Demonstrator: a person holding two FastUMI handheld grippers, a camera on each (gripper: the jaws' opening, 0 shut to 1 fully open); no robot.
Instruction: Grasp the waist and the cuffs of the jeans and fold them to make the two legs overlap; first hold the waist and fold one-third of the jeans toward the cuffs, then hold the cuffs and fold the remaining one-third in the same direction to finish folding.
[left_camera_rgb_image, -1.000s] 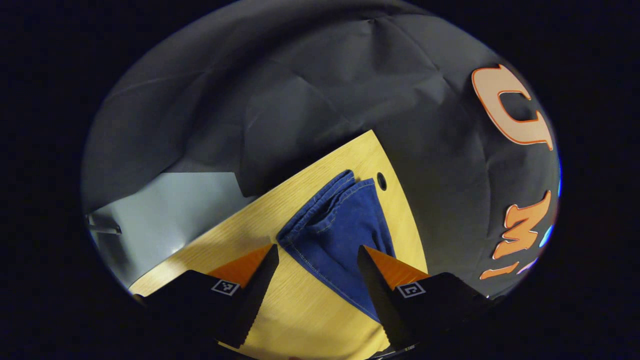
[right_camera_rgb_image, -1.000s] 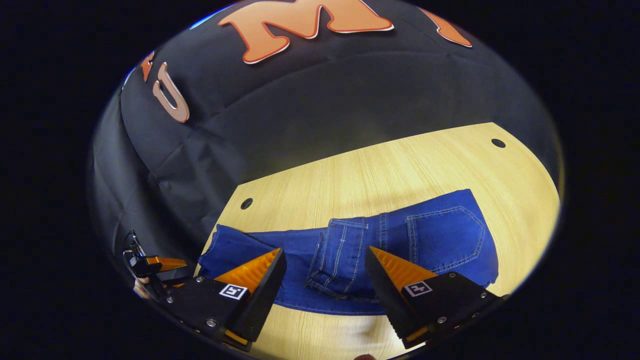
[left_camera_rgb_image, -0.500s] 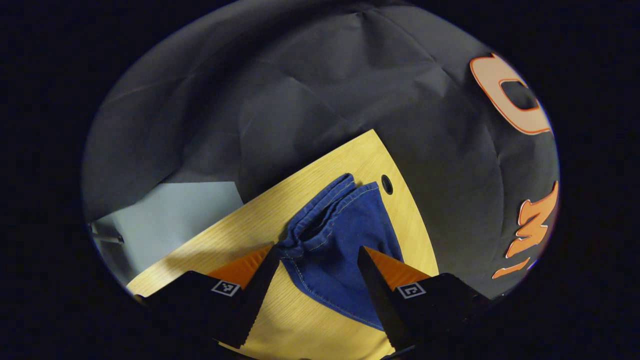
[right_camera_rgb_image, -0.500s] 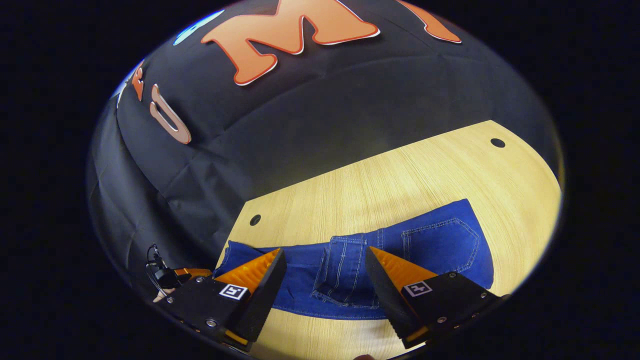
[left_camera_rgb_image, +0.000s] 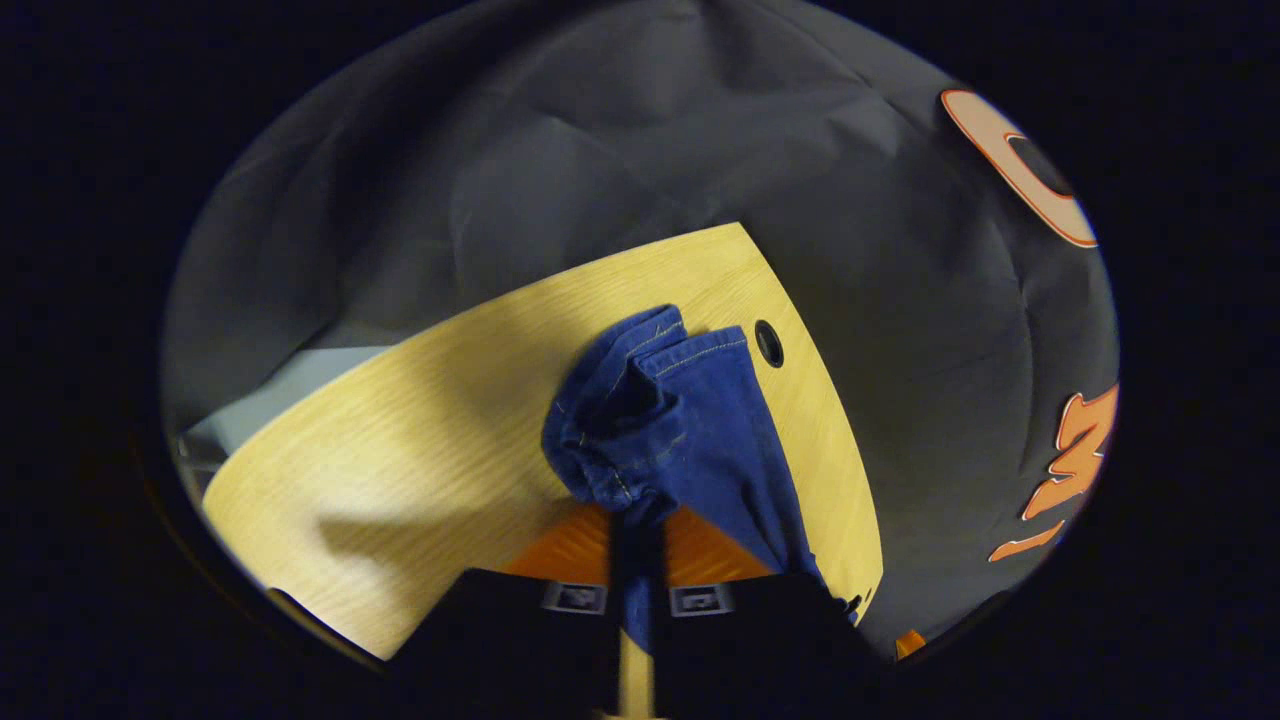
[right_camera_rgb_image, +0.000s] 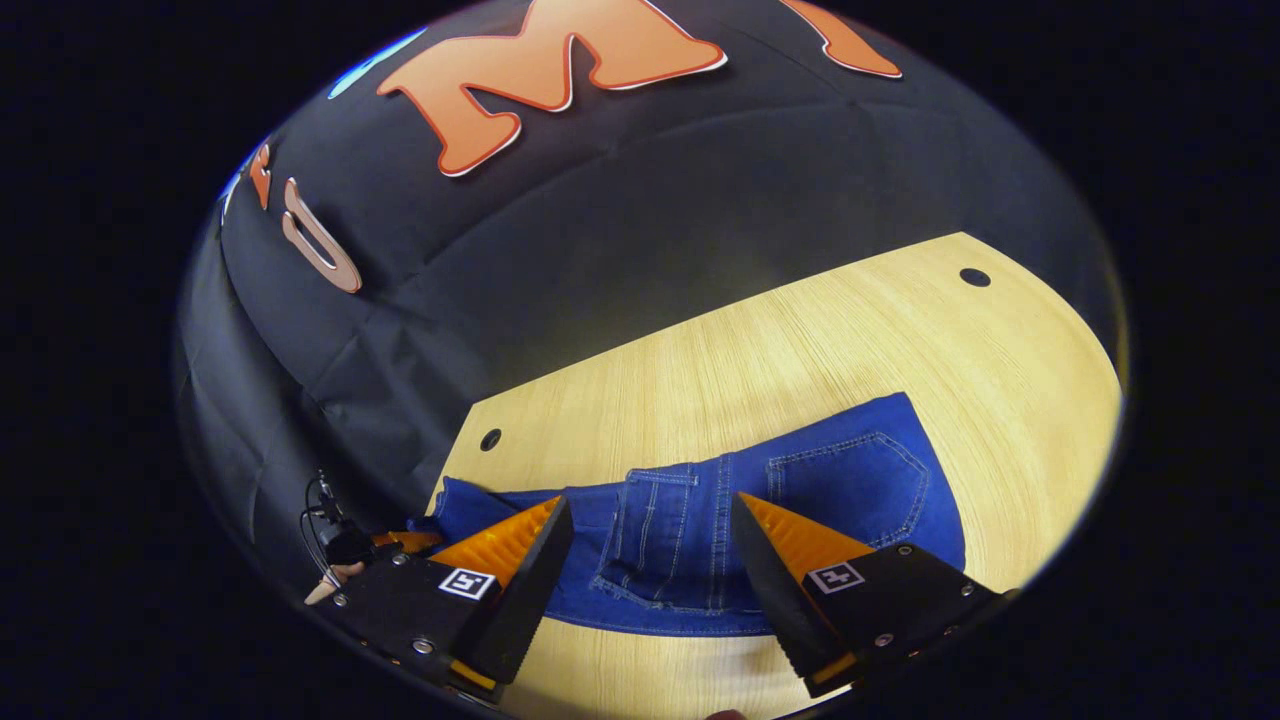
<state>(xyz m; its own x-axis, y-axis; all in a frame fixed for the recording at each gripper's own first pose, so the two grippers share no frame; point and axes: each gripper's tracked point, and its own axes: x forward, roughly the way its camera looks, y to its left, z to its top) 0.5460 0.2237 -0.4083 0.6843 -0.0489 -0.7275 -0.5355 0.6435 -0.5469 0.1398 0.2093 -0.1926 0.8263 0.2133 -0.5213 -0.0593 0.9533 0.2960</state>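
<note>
**A:** What is the biggest thing here?

**B:** A pale wooden table (right_camera_rgb_image: 800, 350) with small round holes near its corners, set against the booth's dark cloth wall (right_camera_rgb_image: 600, 230).

**A:** And where are the jeans?

**B:** The blue jeans (right_camera_rgb_image: 800, 490) lie flat across the near part of the table in the right gripper view, a back pocket (right_camera_rgb_image: 850, 485) facing up toward the right. The legs run off to the left, toward the table's corner hole (right_camera_rgb_image: 490, 440).

**A:** What are the grippers doing?

**B:** The right gripper (right_camera_rgb_image: 650, 530) hangs over the waist region with its fingers spread wide, denim showing in the gap between them. Whether they touch the cloth, I cannot tell. In the left gripper view, the left gripper (left_camera_rgb_image: 637, 545) has its fingers drawn close together, pinching a bunch of denim at the cuff (left_camera_rgb_image: 650, 400) end; the fabric is gathered and puckered just ahead of them. That gripper also appears small at the lower left of the right gripper view, beside the table's edge.
</note>
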